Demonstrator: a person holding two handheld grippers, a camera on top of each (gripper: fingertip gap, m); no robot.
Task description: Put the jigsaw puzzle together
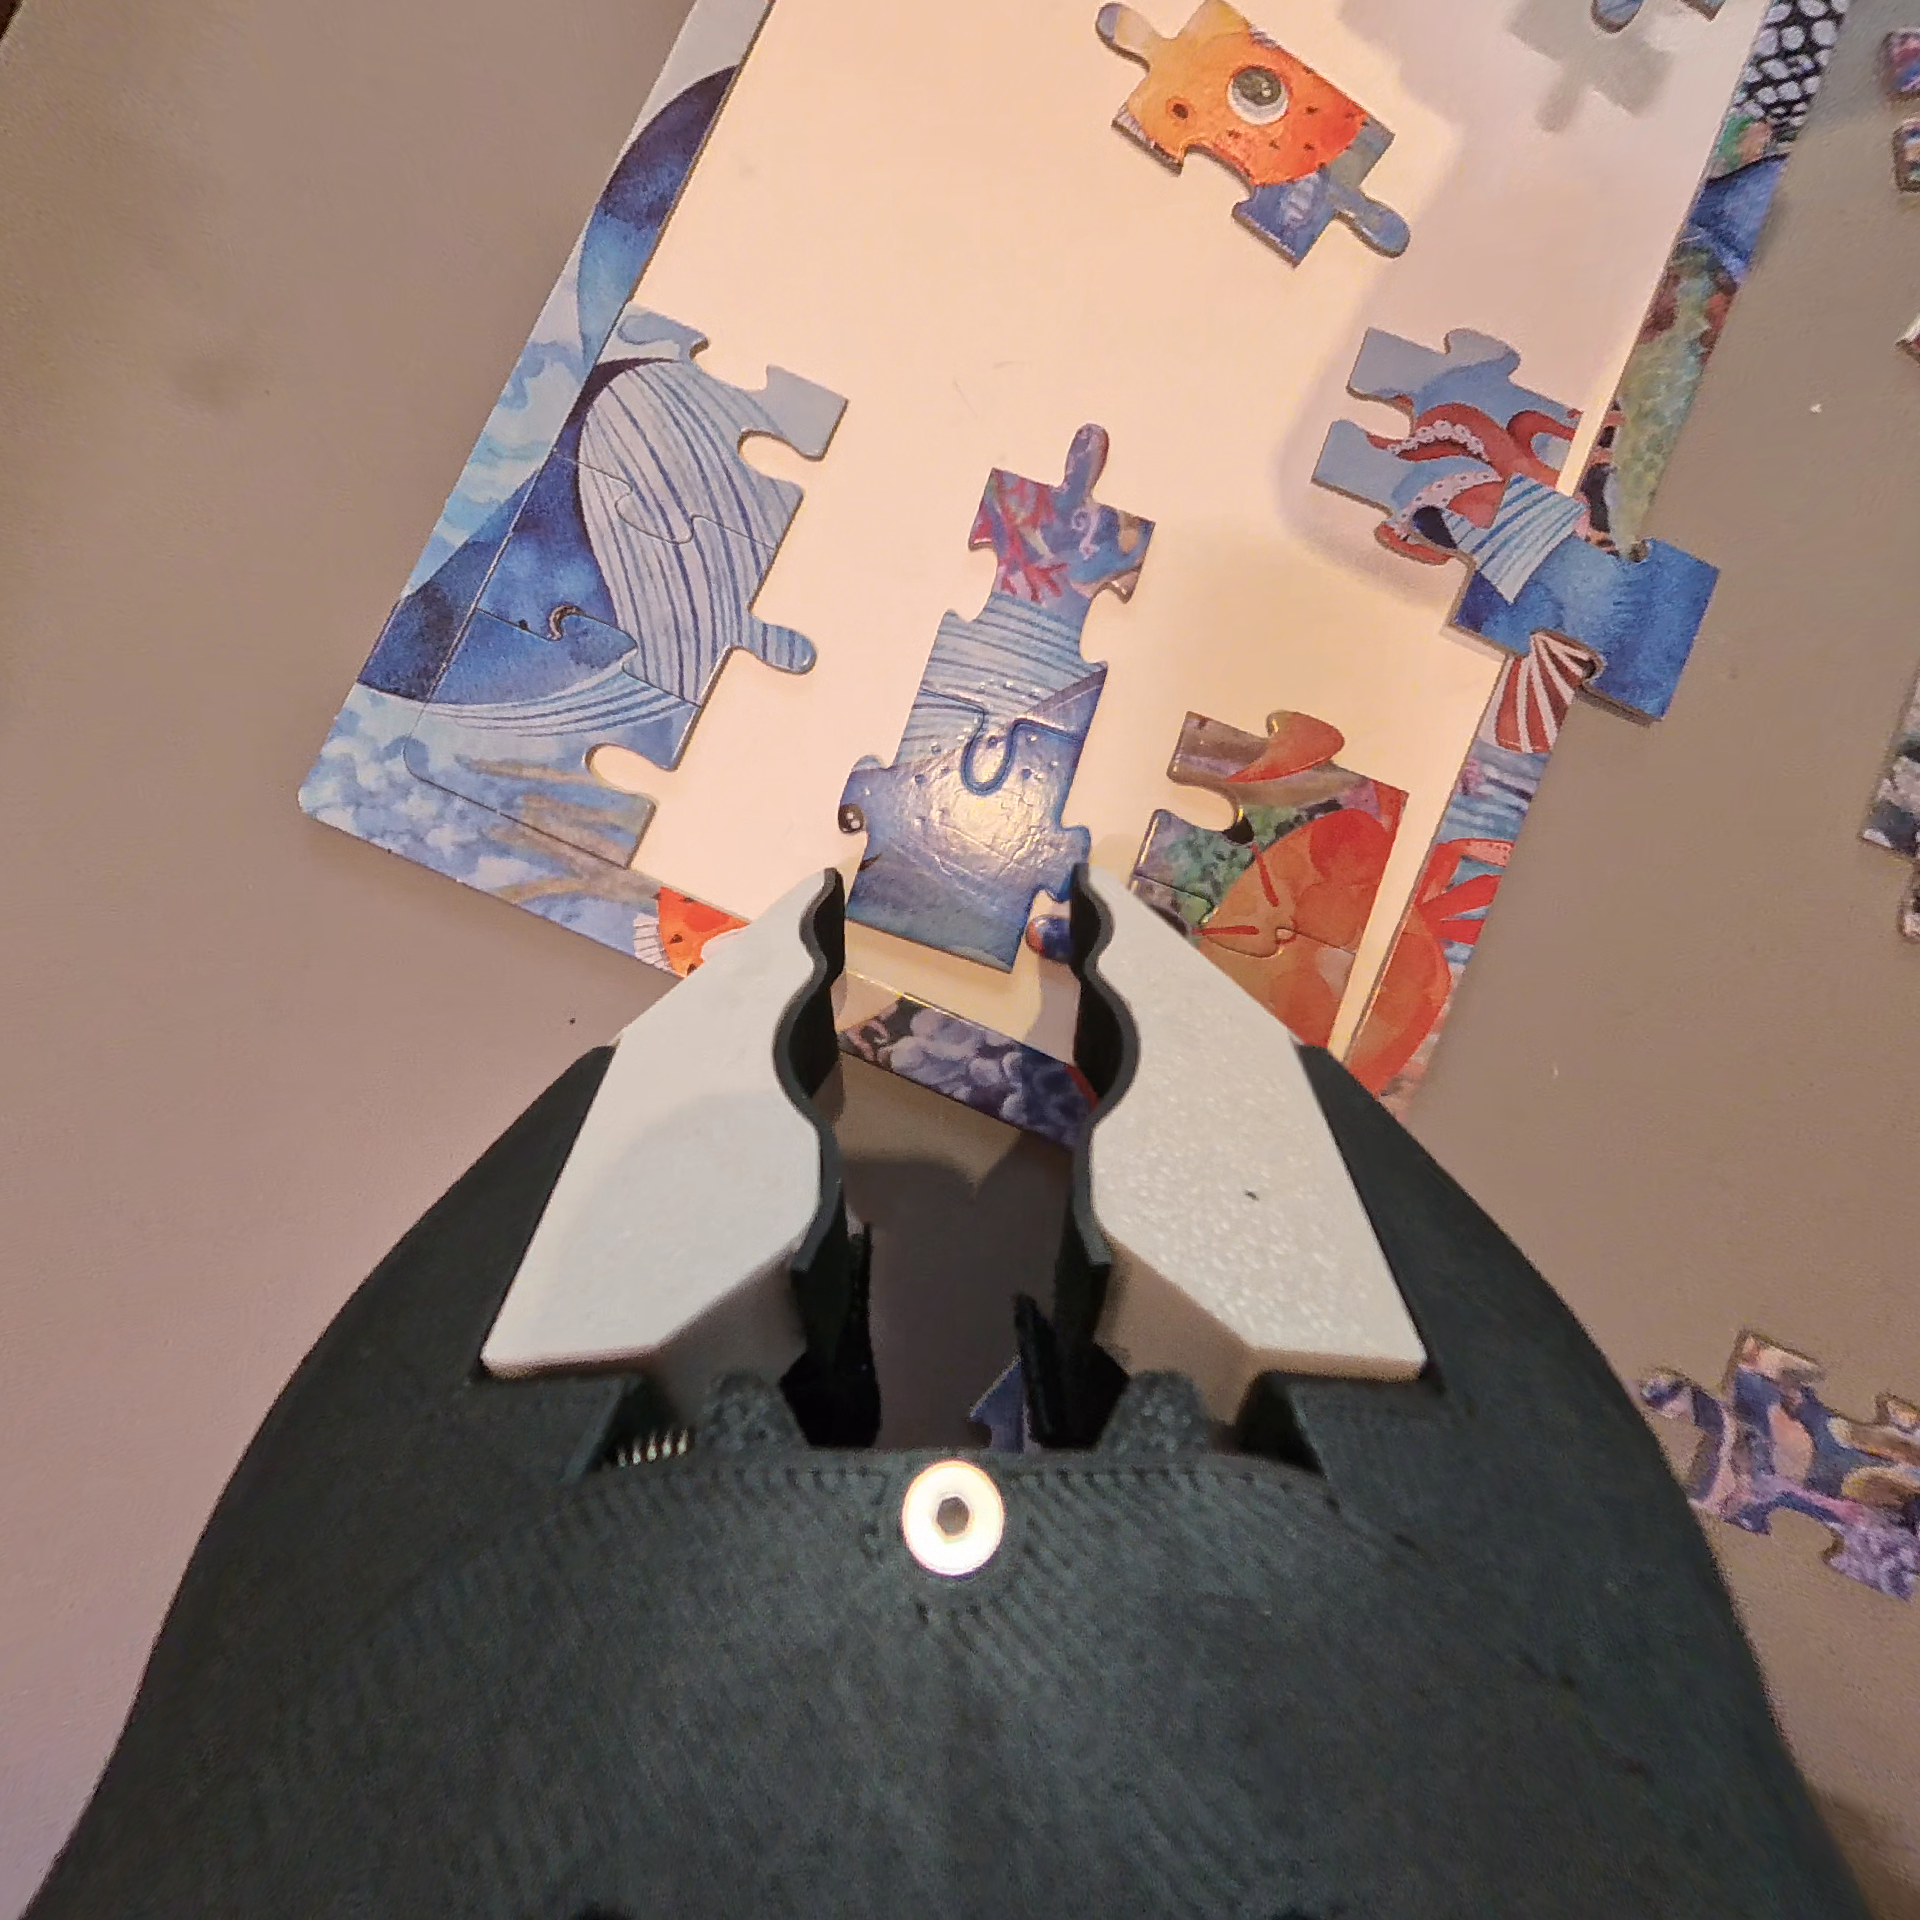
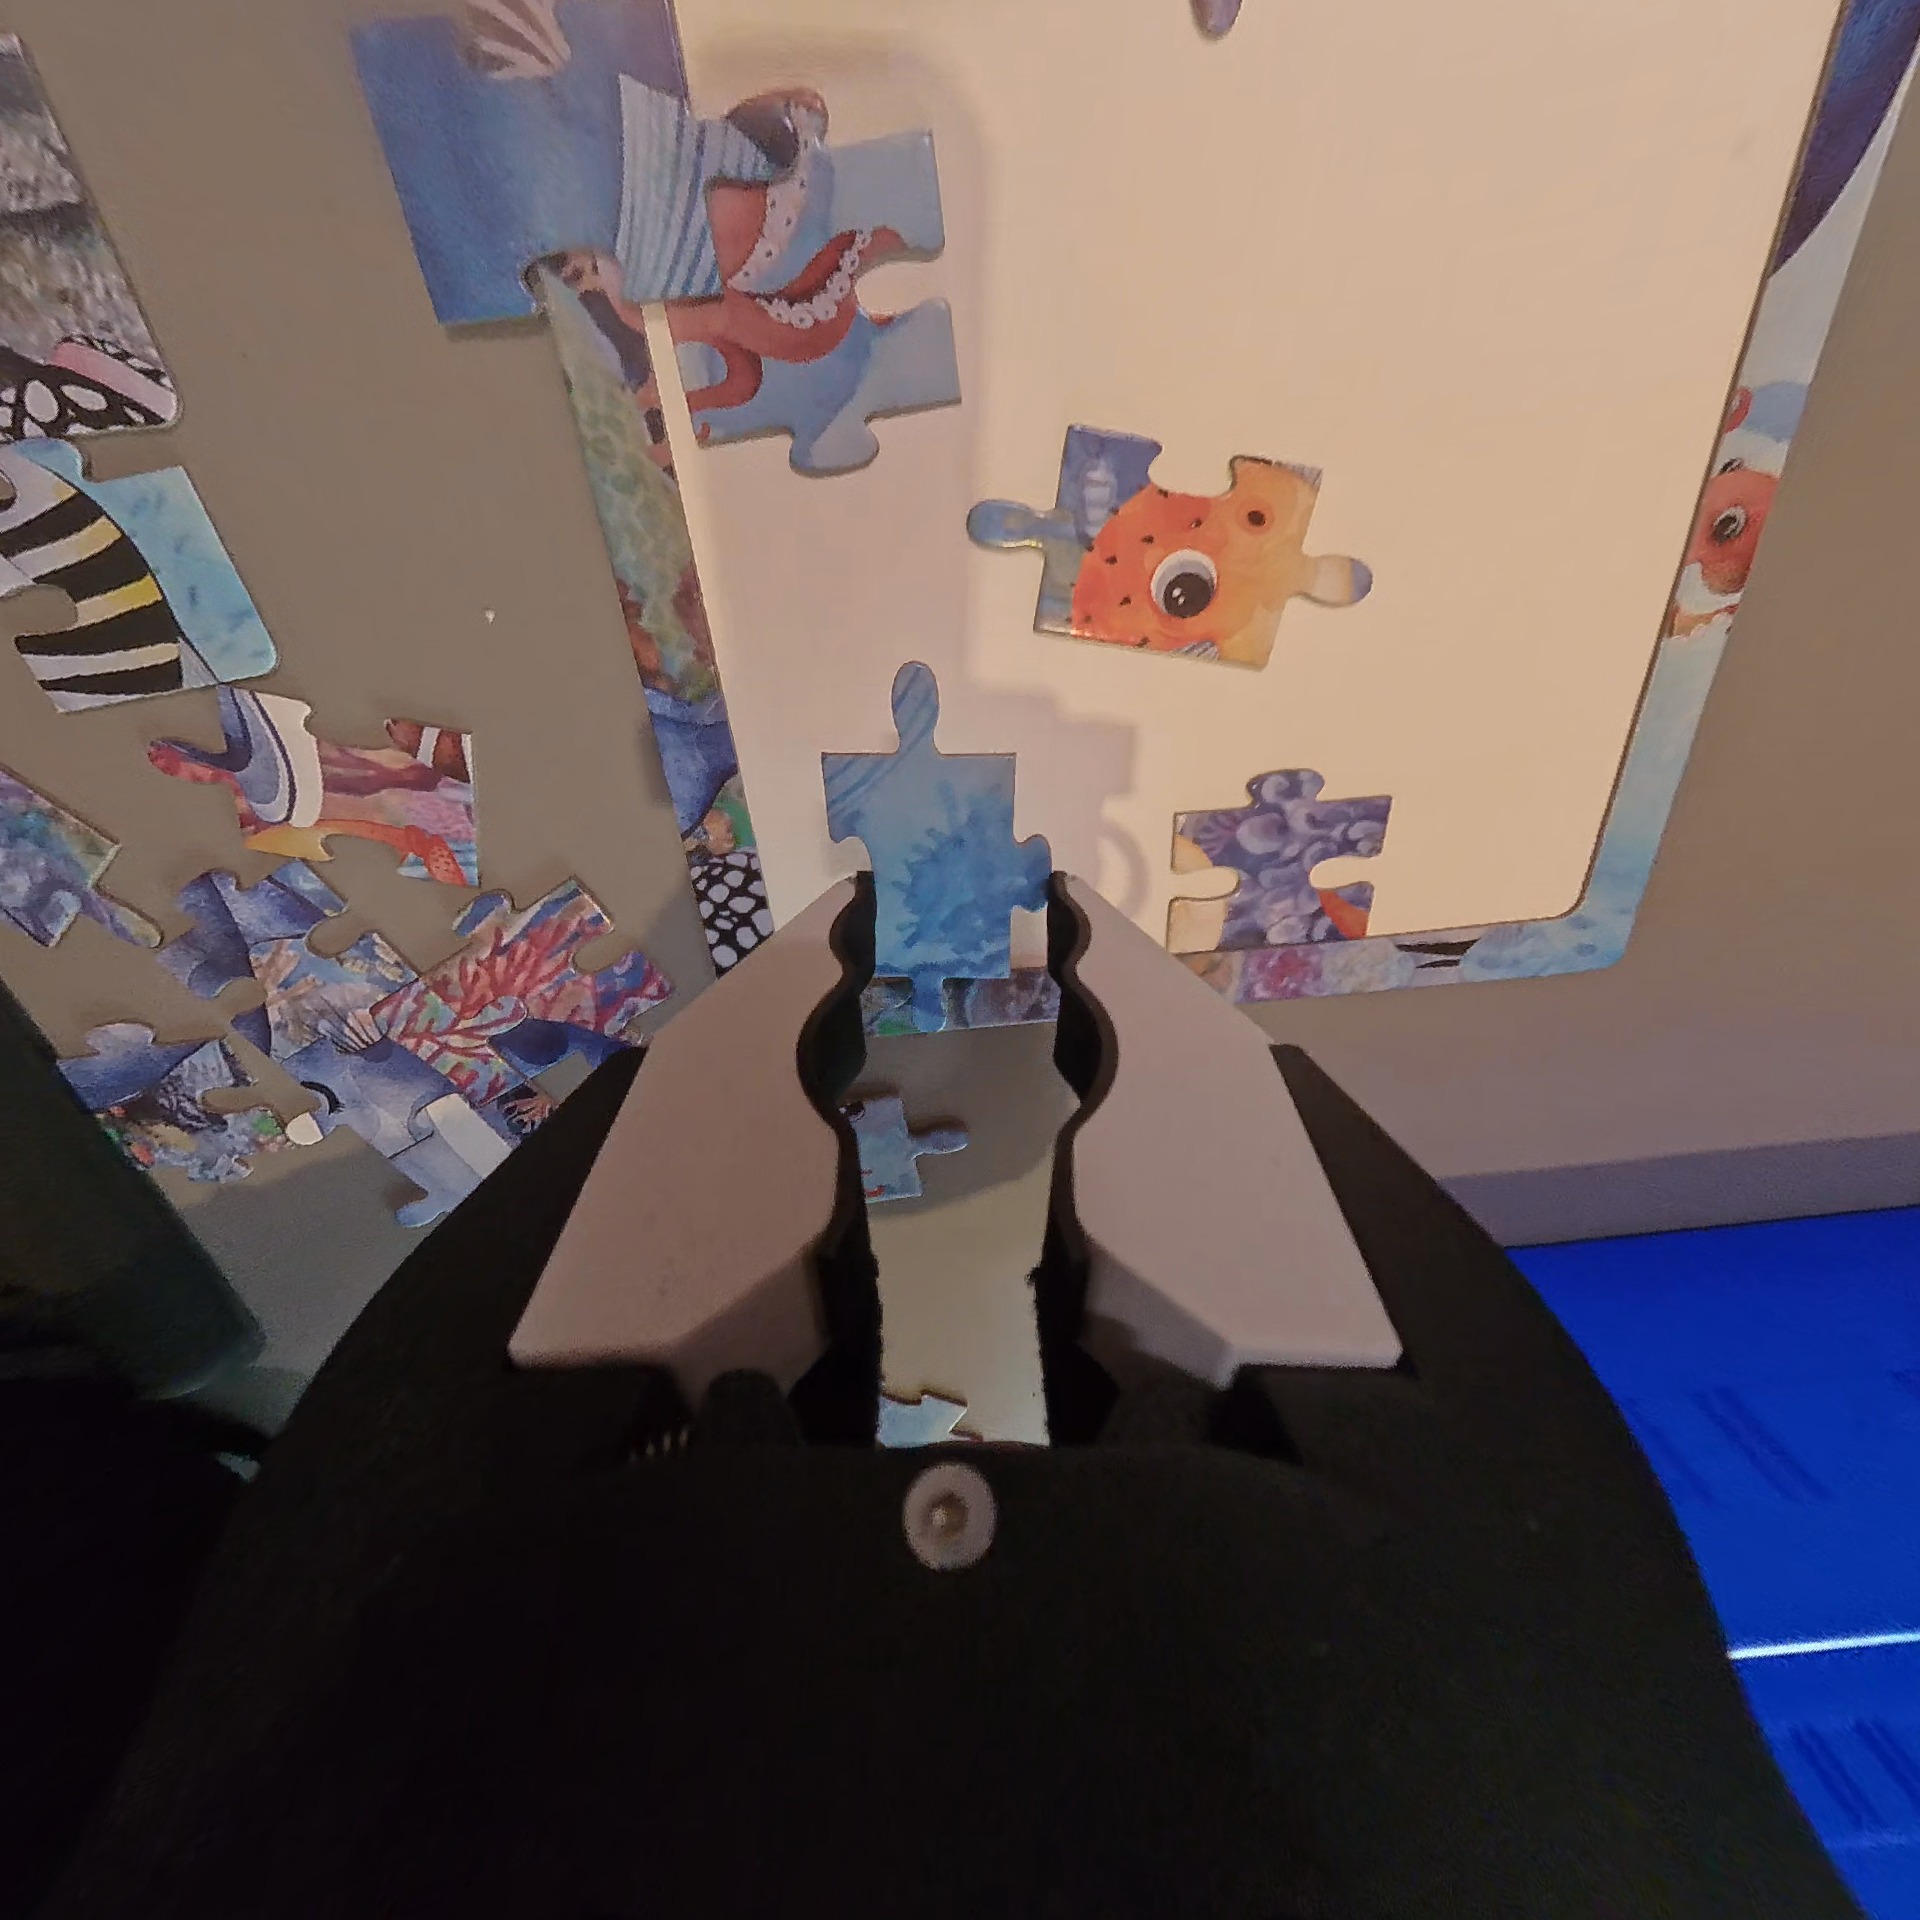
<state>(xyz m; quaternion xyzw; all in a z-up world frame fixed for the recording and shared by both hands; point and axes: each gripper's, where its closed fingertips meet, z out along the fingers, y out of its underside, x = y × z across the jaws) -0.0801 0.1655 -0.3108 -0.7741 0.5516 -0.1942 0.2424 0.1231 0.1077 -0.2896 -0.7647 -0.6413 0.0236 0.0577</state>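
The puzzle board (image 1: 935, 260) lies on a grey table, with a finished whale section (image 1: 623, 540) along its left frame. My left gripper (image 1: 958, 894) is closed against both sides of the lowest piece of a short blue strip of joined pieces (image 1: 966, 821) at the board's near edge. My right gripper (image 2: 956, 894) is shut on a light blue piece (image 2: 935, 831) and holds it just above the near edge of the board (image 2: 1351, 260). An orange fish piece (image 2: 1184, 561) and a purple coral piece (image 2: 1278, 852) lie loose on the board.
Octopus pieces (image 1: 1455, 447) and orange crab pieces (image 1: 1299, 852) sit at the board's right side. A heap of loose pieces (image 2: 364, 987) and a striped fish piece (image 2: 114, 582) lie on the table beside the board. One small piece (image 2: 899, 1143) lies under my right gripper. A blue floor (image 2: 1714, 1455) lies beyond the table edge. Across from one pair of fingers to the other is roughly 20 cm.
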